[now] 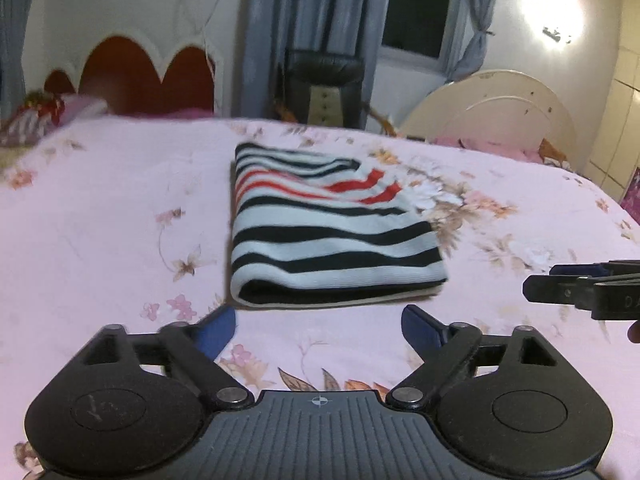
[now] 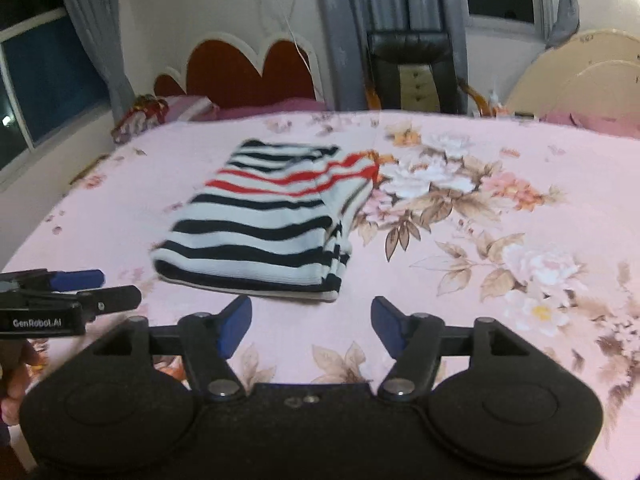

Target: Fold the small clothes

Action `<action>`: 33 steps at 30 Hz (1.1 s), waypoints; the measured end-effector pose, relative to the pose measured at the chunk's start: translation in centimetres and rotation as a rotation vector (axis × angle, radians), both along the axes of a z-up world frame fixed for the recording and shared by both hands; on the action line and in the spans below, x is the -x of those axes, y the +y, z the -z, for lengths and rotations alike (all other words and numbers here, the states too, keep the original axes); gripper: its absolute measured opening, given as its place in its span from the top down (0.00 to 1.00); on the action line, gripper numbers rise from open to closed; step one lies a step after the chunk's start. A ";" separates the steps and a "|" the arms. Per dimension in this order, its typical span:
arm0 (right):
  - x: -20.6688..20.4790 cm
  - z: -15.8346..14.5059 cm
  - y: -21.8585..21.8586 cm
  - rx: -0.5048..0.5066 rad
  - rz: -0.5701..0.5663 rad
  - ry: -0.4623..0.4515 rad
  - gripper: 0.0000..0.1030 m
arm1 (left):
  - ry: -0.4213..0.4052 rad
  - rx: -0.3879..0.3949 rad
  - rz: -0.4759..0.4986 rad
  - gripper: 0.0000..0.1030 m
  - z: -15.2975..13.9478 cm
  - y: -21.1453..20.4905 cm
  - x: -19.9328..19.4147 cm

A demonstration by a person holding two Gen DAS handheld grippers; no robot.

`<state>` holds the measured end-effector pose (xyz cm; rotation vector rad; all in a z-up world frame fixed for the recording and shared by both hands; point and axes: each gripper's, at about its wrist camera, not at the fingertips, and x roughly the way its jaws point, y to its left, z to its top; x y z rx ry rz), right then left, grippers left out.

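Note:
A small striped garment [image 1: 324, 224], white with black and red stripes, lies folded into a flat rectangle on the pink floral bedsheet [image 1: 100, 220]. It also shows in the right wrist view [image 2: 272, 220]. My left gripper [image 1: 318, 328] is open and empty, just short of the garment's near folded edge. My right gripper [image 2: 311, 326] is open and empty, also just in front of the garment. Each gripper shows at the edge of the other's view, the right one [image 1: 580, 292] and the left one [image 2: 80, 292].
A red headboard with a white scalloped edge [image 1: 148, 76] stands behind the bed. A black chair [image 1: 324, 84] is beyond the far edge. Cream round panels [image 1: 500, 108] lean at the back right. Pillows [image 1: 48, 116] lie at the far left.

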<state>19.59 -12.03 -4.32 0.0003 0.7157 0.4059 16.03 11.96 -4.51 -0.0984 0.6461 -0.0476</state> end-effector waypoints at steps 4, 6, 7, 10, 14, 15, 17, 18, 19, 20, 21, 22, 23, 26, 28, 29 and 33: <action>1.8 -0.3 -0.5 0.030 0.028 -0.006 0.36 | -0.020 0.008 -0.003 0.14 -1.1 -1.1 1.7; 2.8 -0.6 -0.8 0.022 0.037 -0.009 0.36 | -0.040 0.020 0.001 0.14 -1.7 -1.7 3.1; 3.4 -0.8 -0.9 0.022 0.039 -0.017 0.36 | -0.047 0.019 0.004 0.14 -2.0 -2.0 3.6; 5.2 -1.7 -1.0 0.028 0.032 -0.039 0.36 | -0.066 0.006 0.009 0.14 -2.7 -2.9 5.4; 7.1 -3.1 -1.0 0.029 0.024 -0.064 0.34 | -0.098 0.011 0.002 0.14 -4.0 -3.4 7.4; 7.7 -3.5 -1.0 0.027 0.025 -0.073 0.32 | -0.109 0.011 0.000 0.14 -4.4 -3.5 8.0; 8.4 -4.2 -1.0 0.023 0.027 -0.081 0.28 | -0.126 0.008 -0.007 0.14 -5.2 -3.8 9.1; 8.9 -4.6 -1.1 0.020 0.030 -0.086 0.24 | -0.133 0.005 -0.010 0.14 -5.7 -3.9 9.7; 9.4 -4.9 -1.1 0.017 0.032 -0.092 0.22 | -0.141 0.000 -0.015 0.14 -6.2 -4.0 10.2; 9.9 -5.2 -1.0 0.013 0.033 -0.096 0.17 | -0.149 -0.008 -0.023 0.14 -6.6 -4.1 10.8; 10.4 -5.5 -1.0 0.010 0.031 -0.101 0.12 | -0.153 -0.012 -0.027 0.14 -7.0 -4.2 11.4; 11.0 -5.7 -1.0 0.006 0.028 -0.107 0.09 | -0.155 -0.015 -0.028 0.14 -7.3 -4.3 11.9; 11.5 -6.0 -0.9 0.006 0.027 -0.114 0.02 | -0.158 -0.016 -0.028 0.14 -7.6 -4.3 12.5; 12.8 -6.4 -0.8 0.021 0.035 -0.133 0.01 | -0.181 -0.024 -0.045 0.06 -8.3 -4.4 14.4; 13.6 -6.5 -0.8 0.030 0.053 -0.152 0.01 | -0.201 -0.035 -0.058 0.00 -8.7 -4.5 15.5; 13.9 -6.6 -0.9 0.030 0.061 -0.160 0.01 | -0.207 -0.041 -0.062 0.00 -8.9 -4.5 16.1; 14.8 -6.6 -1.3 -0.006 0.059 -0.145 0.01 | -0.214 -0.041 -0.064 0.00 -9.3 -4.5 17.7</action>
